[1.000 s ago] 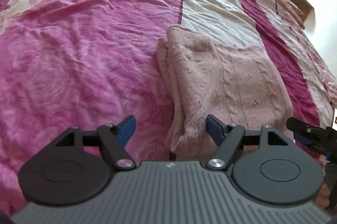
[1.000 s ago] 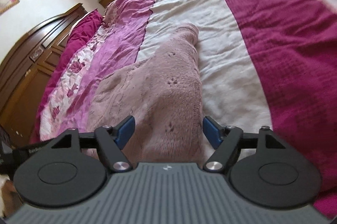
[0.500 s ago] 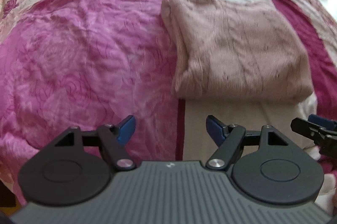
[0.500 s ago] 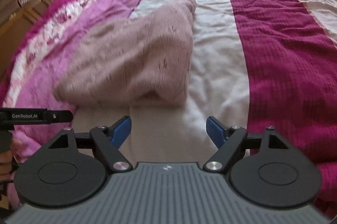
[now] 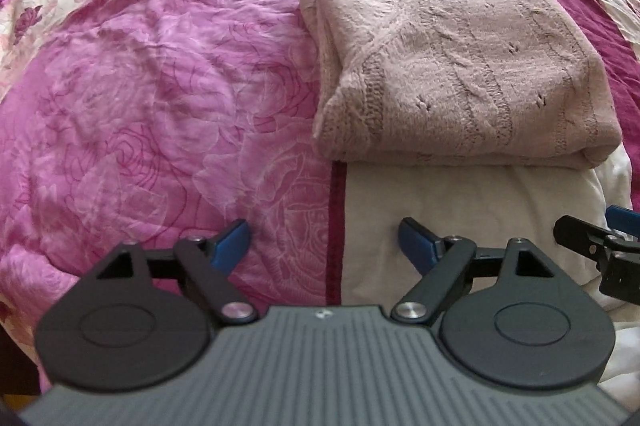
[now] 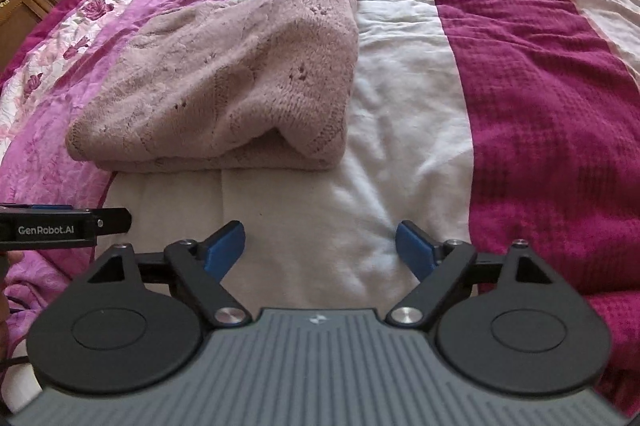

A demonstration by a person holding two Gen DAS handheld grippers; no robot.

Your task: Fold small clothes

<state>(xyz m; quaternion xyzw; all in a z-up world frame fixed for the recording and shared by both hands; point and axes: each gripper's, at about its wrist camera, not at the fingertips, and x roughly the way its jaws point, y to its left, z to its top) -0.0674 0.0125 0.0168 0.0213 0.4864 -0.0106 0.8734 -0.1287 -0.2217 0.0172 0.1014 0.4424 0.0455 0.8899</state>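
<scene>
We see both views in bright, soft daylight. It seems to come from the far right corner of the bed (image 5: 168,73), where the left wrist view washes out to white glare. The folded sweater (image 5: 460,65) throws only a thin, soft shadow along its near edge. Both pictures are sharp across the middle, though the fisheye lens bows the bed's stripes outward and darkens the lower corners. The grey plastic nearest each lens looks slightly soft.

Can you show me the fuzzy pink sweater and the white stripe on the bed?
Folded fuzzy pink knitted sweater (image 5: 460,65): left wrist view, middle of its top.
White stripe of the bedspread (image 6: 400,153): right wrist view, bare cloth beside the sweater.
</scene>
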